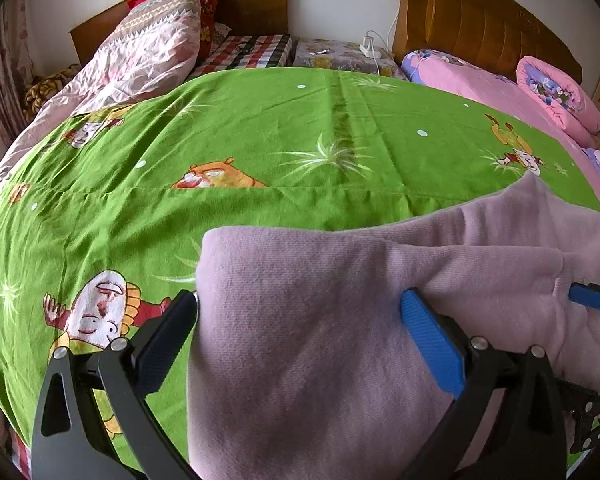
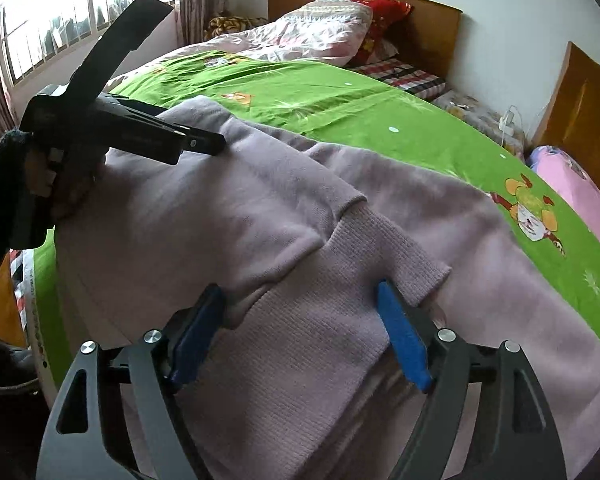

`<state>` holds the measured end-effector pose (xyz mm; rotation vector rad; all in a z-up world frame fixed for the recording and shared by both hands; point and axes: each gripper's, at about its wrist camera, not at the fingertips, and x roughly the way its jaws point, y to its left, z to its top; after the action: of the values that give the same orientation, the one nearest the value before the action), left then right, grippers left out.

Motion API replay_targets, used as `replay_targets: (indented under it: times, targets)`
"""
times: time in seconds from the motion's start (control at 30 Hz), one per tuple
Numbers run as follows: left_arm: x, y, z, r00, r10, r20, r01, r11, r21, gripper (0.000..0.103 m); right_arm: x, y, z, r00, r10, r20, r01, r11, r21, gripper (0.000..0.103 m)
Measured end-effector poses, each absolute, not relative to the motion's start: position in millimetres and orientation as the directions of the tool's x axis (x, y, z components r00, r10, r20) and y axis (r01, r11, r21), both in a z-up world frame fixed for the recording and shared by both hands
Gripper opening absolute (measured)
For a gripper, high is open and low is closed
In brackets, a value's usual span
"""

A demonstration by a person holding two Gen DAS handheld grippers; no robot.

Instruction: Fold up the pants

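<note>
Lilac knit pants (image 1: 480, 240) lie folded on a green cartoon bedsheet (image 1: 260, 120). My left gripper (image 1: 298, 298) stands open over the folded end. Its black finger (image 1: 168, 336) rests by the fabric's left edge and its blue pad (image 1: 432, 340) lies on the cloth. In the right wrist view the pants (image 2: 204, 220) spread across the bed's near side. A ribbed cuff (image 2: 380, 248) lies on top between the blue pads of my right gripper (image 2: 300, 290), which is open and pressing on nothing. The left gripper (image 2: 204, 142) shows at the left, held by a hand.
Two beds stand side by side with wooden headboards (image 1: 488, 20). A pale quilt and red pillow (image 1: 160, 40) lie at the back left, pink bedding (image 1: 556, 96) at the right. A power strip with a cable (image 1: 370, 48) sits between the beds. A window (image 2: 60, 20) is on the left.
</note>
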<state>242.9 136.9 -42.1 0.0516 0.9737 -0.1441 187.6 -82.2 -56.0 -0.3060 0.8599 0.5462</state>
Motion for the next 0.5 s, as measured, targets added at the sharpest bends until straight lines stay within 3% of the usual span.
replay_targets:
  times: [0.17, 0.23, 0.3, 0.33, 0.37, 0.43, 0.5]
  targets:
    - [244.5, 137.0, -42.4, 0.549, -0.100, -0.830, 0.144, 0.989, -0.023, 0.102, 182.9, -83.3, -55.2, 0.524, 0.329, -0.785, -0.573, 0.819, -0.039, 0.077]
    - [244.3, 137.4, -42.1, 0.545, -0.099, -0.832, 0.139, 0.990, -0.026, 0.102, 176.8, -85.9, -52.9, 0.518, 0.303, -0.800, -0.571, 0.819, -0.060, 0.081]
    - [237.8, 135.2, -34.7, 0.573, 0.005, -0.819, 0.061, 0.997, 0.049, 0.102, 167.4, -101.4, -45.2, 0.511, 0.299, -0.806, -0.541, 0.841, -0.031, 0.083]
    - [228.2, 130.1, -23.9, 0.607, 0.135, -0.783, -0.030, 0.989, 0.147, 0.101, 155.7, -122.9, -33.8, 0.528, 0.303, -0.794, -0.495, 0.869, 0.003, 0.083]
    - [220.3, 126.0, -15.6, 0.632, 0.191, -0.751, -0.071, 0.979, 0.189, 0.101, 146.0, -136.1, -27.6, 0.555, 0.284, -0.782, -0.465, 0.885, -0.008, 0.084]
    - [200.1, 109.8, 9.0, 0.710, 0.156, -0.687, -0.070, 0.986, 0.152, 0.101, 117.8, -186.3, -11.1, 0.637, 0.231, -0.735, -0.362, 0.932, -0.021, 0.085]
    - [189.7, 82.7, 27.8, 0.744, 0.009, -0.668, 0.033, 0.998, 0.050, 0.101, 94.8, -243.5, -3.7, 0.678, 0.218, -0.702, -0.231, 0.970, 0.078, 0.086]
